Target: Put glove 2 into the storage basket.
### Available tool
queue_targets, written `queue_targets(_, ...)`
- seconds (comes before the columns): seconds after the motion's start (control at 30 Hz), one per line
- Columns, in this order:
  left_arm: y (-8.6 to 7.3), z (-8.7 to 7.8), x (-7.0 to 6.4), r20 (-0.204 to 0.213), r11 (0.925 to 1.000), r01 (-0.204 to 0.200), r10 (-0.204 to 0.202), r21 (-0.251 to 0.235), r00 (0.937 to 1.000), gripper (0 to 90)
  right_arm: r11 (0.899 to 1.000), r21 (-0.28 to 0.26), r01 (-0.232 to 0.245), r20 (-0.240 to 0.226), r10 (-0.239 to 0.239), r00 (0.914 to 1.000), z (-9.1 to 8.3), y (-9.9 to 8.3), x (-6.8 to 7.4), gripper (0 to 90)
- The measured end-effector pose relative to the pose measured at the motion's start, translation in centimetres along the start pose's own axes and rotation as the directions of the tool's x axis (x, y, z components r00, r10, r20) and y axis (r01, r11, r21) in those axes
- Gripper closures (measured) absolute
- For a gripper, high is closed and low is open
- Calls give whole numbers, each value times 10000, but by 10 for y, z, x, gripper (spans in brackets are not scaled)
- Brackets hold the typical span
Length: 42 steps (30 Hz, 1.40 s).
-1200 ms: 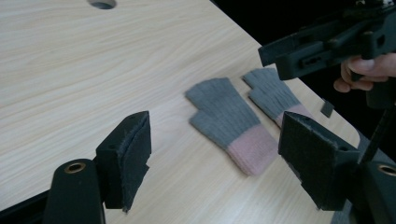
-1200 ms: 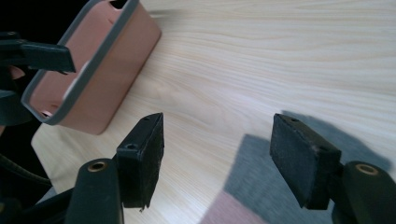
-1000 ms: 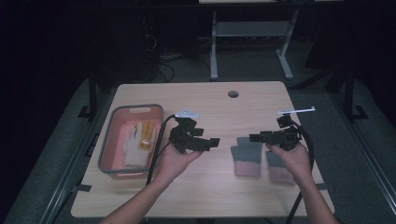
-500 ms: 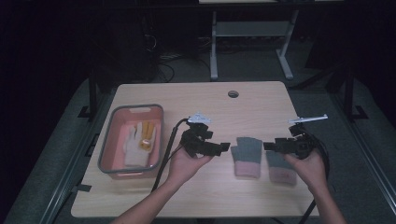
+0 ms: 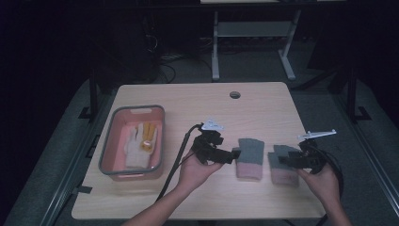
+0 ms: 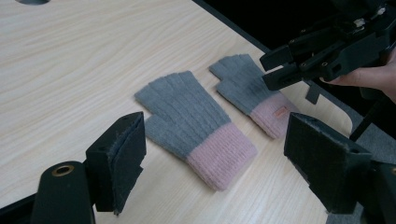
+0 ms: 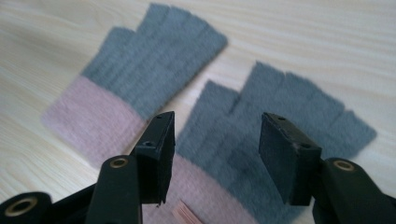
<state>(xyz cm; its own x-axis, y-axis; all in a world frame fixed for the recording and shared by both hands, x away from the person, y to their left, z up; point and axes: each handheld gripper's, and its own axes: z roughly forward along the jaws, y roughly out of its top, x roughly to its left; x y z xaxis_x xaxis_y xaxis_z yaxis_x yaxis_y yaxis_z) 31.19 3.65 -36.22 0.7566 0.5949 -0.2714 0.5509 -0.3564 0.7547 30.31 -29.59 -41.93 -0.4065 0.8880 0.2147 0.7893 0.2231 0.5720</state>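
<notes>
Two grey fingerless gloves with pink cuffs lie flat side by side on the wooden table, cuffs toward me: the left glove [image 5: 249,156] [image 6: 194,122] [image 7: 140,79] and the right glove [image 5: 281,168] [image 6: 250,91] [image 7: 275,135]. My left gripper [image 5: 234,153] [image 6: 215,163] is open just left of the left glove, which lies between and beyond its jaws. Low over the right glove's cuff, my right gripper [image 5: 283,160] [image 7: 217,156] is open and holds nothing; its black body [image 6: 322,53] hangs above that glove.
A pink tray with a grey rim [image 5: 109,146] stands at the table's left and holds a white and yellow glove [image 5: 139,143]. A cable hole [image 5: 235,94] sits near the far edge. The right glove lies near the table's right edge.
My right gripper has drawn back toward me and come down over the right glove. My left gripper has drifted slightly right toward the left glove. The gloves have not moved.
</notes>
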Motion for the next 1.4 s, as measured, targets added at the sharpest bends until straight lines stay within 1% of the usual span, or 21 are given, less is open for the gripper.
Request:
queue_targets(0.07,-1,2,-1,21,10000,-1,1,-6,10000,211,10000,10,30,13,-30,10000,1,-2,-2,467)
queue_targets(0.17,-3,4,-1,52,10000,13,-14,47,10000,211,9998,212,-1,204,-3,9998,4,-8,-5,479)
queue_targets(0.3,-4,5,-1,37,10000,10,-10,74,10000,211,9980,596,190,493,-219,9985,10,-14,-8,484)
queue_targets(0.33,-5,5,-1,39,10000,36,-36,87,10000,211,9967,783,212,606,-260,9978,13,-17,-8,491)
queue_targets(0.4,-5,5,-1,34,9999,65,-65,95,10000,211,9956,891,284,709,-348,9969,16,-19,-9,500)
queue_targets(0.47,-5,5,-1,42,9999,47,-48,98,10000,211,9953,928,274,698,-339,9970,17,-20,-9,506)
queue_targets(0.5,-5,5,-1,37,9999,71,-71,93,10000,211,9954,868,404,762,-471,9960,19,-21,-8,524)
queue_targets(0.6,-5,5,0,41,9999,103,-104,79,9999,212,9957,819,424,884,-496,9948,21,-23,-5,555)
queue_targets(0.63,-5,5,0,57,9999,136,-136,61,9999,212,9958,710,571,924,-635,9937,22,-24,-5,574)
queue_targets(0.73,-4,6,1,59,9998,146,-147,112,9999,214,9979,523,383,873,-428,9953,23,-26,-5,634)
queue_targets(0.77,-5,6,1,67,9998,146,-147,130,9999,215,9982,522,294,881,-339,9955,22,-26,-6,692)
queue_targets(0.8,-5,6,1,65,9998,145,-146,130,9999,218,9978,544,371,1097,-429,9930,23,-26,-6,750)
queue_targets(0.83,-5,6,1,62,9998,137,-138,131,9999,218,9978,544,371,1097,-429,9930,23,-26,-6,750)
queue_targets(0.93,-5,6,1,136,9997,180,-182,178,9997,230,9972,604,451,1167,-519,9918,23,-25,-5,822)
queue_targets(1.1,-5,6,2,87,9997,142,-143,203,9999,232,9974,635,345,1143,-416,9926,23,-24,-6,856)
queue_targets(1.13,-5,6,2,67,9996,199,-200,193,9998,232,9974,714,67,1078,-144,9941,22,-23,-6,860)
queue_targets(1.23,-5,6,4,35,9995,216,-217,217,9998,232,9971,750,-126,1032,48,9946,21,-22,-7,862)
queue_targets(1.27,-5,6,4,26,9995,247,-247,203,9997,232,9969,702,-345,950,277,9951,20,-21,-8,863)
queue_targets(1.3,-4,5,5,20,9995,260,-261,198,9997,232,9969,702,-345,950,277,9951,20,-21,-8,863)
queue_targets(1.33,-4,5,6,24,9995,286,-286,165,9996,231,9967,646,-483,937,422,9947,18,-21,-9,863)
queue_targets(1.4,-4,4,6,6,9995,282,-282,138,9996,231,9968,630,-488,913,429,9949,18,-21,-9,864)
